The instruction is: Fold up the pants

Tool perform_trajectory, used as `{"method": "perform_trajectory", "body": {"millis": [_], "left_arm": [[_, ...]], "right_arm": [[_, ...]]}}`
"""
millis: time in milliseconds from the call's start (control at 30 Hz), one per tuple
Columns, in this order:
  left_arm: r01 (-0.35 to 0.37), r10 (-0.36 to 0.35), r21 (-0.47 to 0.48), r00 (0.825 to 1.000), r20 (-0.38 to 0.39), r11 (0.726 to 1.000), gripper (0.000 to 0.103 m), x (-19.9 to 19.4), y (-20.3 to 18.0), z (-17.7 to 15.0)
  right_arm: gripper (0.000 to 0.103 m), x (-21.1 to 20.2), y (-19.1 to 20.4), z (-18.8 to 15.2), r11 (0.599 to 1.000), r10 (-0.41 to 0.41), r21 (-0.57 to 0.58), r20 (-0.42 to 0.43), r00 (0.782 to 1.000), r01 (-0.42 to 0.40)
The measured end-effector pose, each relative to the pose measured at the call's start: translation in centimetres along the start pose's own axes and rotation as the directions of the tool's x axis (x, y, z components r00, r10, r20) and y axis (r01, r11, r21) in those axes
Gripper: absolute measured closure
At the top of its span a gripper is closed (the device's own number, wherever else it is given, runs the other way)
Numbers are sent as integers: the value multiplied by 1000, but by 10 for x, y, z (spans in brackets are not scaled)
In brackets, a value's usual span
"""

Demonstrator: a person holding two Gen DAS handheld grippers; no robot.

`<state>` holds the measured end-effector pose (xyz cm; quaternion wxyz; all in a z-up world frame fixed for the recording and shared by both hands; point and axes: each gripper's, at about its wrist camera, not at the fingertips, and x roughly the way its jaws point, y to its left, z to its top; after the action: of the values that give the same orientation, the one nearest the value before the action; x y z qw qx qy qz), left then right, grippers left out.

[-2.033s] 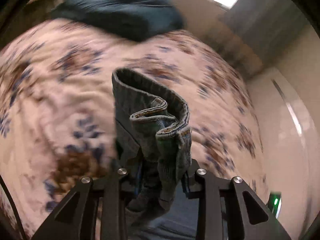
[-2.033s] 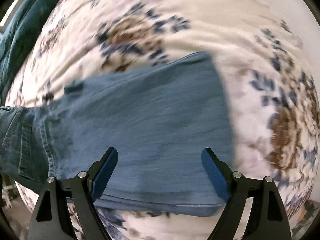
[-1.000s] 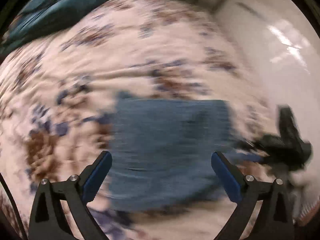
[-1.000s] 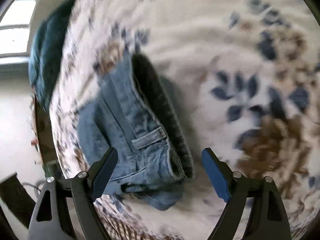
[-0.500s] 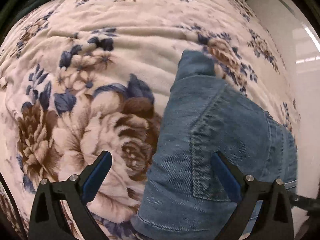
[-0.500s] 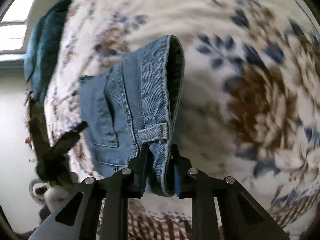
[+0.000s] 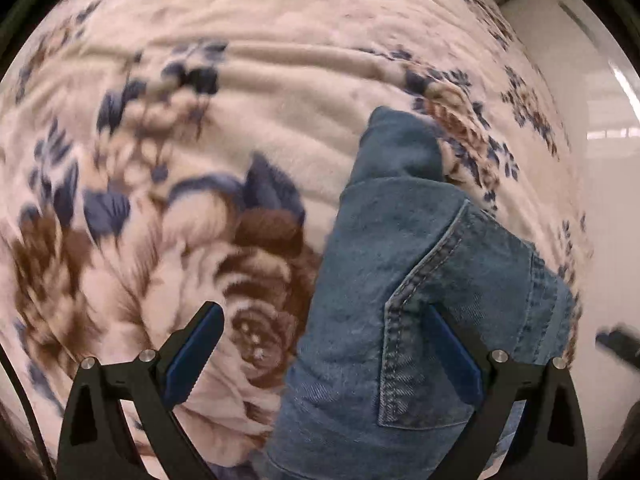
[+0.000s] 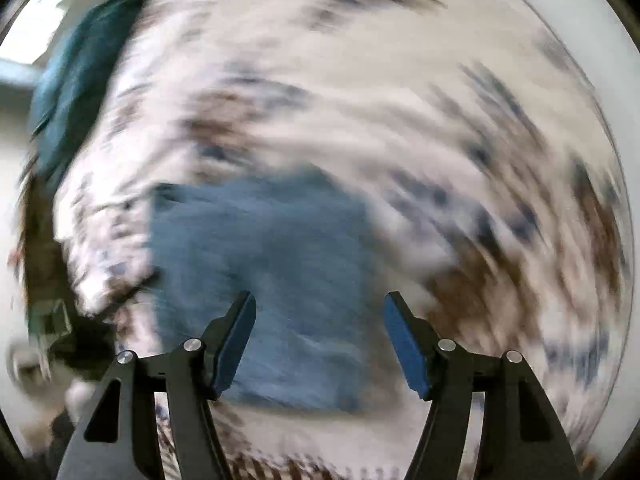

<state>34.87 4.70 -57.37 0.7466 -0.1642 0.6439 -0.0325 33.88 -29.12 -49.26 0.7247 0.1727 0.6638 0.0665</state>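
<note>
Left wrist: folded jeans point(image 7: 404, 300) under spread left tongs point(image 7: 326, 354).

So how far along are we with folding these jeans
Nearly done, it seems. The jeans lie in a compact folded bundle on the floral blanket, back pocket up. Nothing is in hand: the left tool and right tool are both open. Possibly left: tucking the end that pokes out at the top.

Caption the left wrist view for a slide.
Open left claw hovers over folded jeans lying on a floral blanket.
</note>
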Motion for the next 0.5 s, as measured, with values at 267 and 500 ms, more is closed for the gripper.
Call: {"method": "perform_trajectory", "body": {"millis": [267,500], "left_arm": [[106,-106,-25,994,9,994,1,5,12,-11],[145,-145,42,989,-23,988,1,17,5,-14]], "right_arm": [[44,140,173,117,911,137,-335,-305,942,-241],[100,190,196,146,917,62,-342,-390,919,-207]]}}
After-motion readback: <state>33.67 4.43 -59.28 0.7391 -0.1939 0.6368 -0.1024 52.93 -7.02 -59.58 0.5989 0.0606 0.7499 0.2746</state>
